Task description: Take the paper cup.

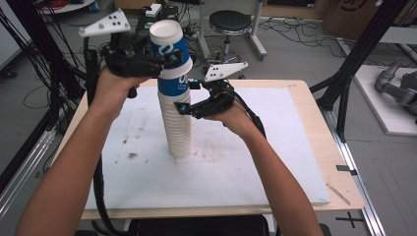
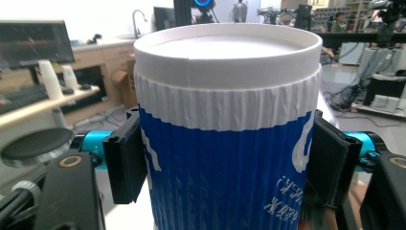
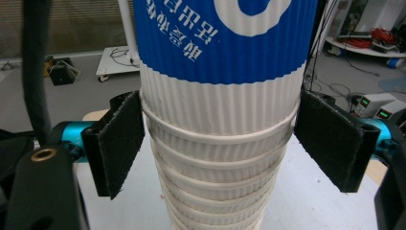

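Observation:
A tall stack of upside-down ribbed paper cups (image 1: 180,129) stands on the white board (image 1: 255,147). Its top cup (image 1: 169,46) is blue and white and sits tilted, raised a little off the blue cup below it (image 1: 173,84). My left gripper (image 1: 167,61) is shut on that top cup (image 2: 225,158), with a black pad pressed against each side. My right gripper (image 1: 188,96) reaches in from the right, lower down. Its pads (image 3: 117,143) touch the white ribbed band of the stack (image 3: 220,139), just under the blue printed part.
The board lies on a wooden table (image 1: 319,128). Behind the table stand a black stool (image 1: 230,22) and loose cables on the floor. A black frame post (image 1: 354,64) rises at the right, and a grey robot arm (image 1: 396,86) lies further right.

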A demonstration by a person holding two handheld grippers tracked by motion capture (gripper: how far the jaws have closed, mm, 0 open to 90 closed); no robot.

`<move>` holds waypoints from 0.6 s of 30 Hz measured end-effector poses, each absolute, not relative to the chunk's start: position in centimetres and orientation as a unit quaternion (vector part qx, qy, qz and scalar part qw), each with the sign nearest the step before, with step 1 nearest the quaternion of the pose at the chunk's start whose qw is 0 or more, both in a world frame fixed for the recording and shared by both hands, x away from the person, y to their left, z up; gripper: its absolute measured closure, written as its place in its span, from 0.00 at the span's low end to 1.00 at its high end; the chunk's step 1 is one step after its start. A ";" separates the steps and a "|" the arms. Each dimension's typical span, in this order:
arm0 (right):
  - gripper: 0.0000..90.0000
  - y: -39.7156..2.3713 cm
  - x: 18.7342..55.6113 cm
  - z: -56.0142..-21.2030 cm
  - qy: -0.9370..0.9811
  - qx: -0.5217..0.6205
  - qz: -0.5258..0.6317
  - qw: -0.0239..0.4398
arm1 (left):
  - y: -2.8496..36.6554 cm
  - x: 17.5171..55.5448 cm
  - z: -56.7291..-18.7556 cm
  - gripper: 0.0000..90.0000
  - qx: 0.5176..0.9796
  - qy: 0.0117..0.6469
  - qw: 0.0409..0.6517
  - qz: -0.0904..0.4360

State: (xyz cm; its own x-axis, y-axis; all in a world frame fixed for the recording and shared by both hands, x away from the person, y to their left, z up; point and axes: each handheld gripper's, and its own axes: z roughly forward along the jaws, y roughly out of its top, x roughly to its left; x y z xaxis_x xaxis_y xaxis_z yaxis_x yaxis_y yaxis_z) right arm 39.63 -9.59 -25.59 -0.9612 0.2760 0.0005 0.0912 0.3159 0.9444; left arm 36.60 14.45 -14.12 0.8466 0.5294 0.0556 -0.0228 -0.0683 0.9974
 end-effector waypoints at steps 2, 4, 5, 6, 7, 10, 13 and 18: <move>0.20 -9.6 39.6 -25.6 0.809 0.116 0.571 0.080 | 14.4 36.5 -13.5 0.30 0.698 0.179 0.660 0.213; 0.20 -9.6 39.6 -25.6 0.807 0.111 0.574 0.088 | 14.4 36.1 -12.3 0.30 0.691 0.172 0.666 0.222; 0.20 -9.7 39.5 -25.6 0.806 0.113 0.574 0.090 | 14.4 35.9 -11.9 0.30 0.689 0.170 0.668 0.223; 0.20 -9.9 39.4 -25.5 0.805 0.112 0.575 0.093 | 14.3 35.7 -11.5 0.30 0.687 0.170 0.670 0.224; 0.20 -10.1 39.1 -25.5 0.802 0.113 0.579 0.092 | 14.2 35.6 -11.2 0.30 0.687 0.169 0.670 0.224; 0.20 -11.3 38.6 -25.1 0.798 0.112 0.583 0.102 | 13.6 35.0 -10.7 0.30 0.687 0.161 0.676 0.215; 0.20 -12.8 37.9 -24.7 0.798 0.116 0.580 0.116 | 12.5 34.5 -10.8 0.30 0.694 0.153 0.672 0.208; 0.20 -17.3 37.0 -25.3 0.797 0.143 0.571 0.136 | 9.8 33.9 -12.4 0.30 0.703 0.144 0.670 0.189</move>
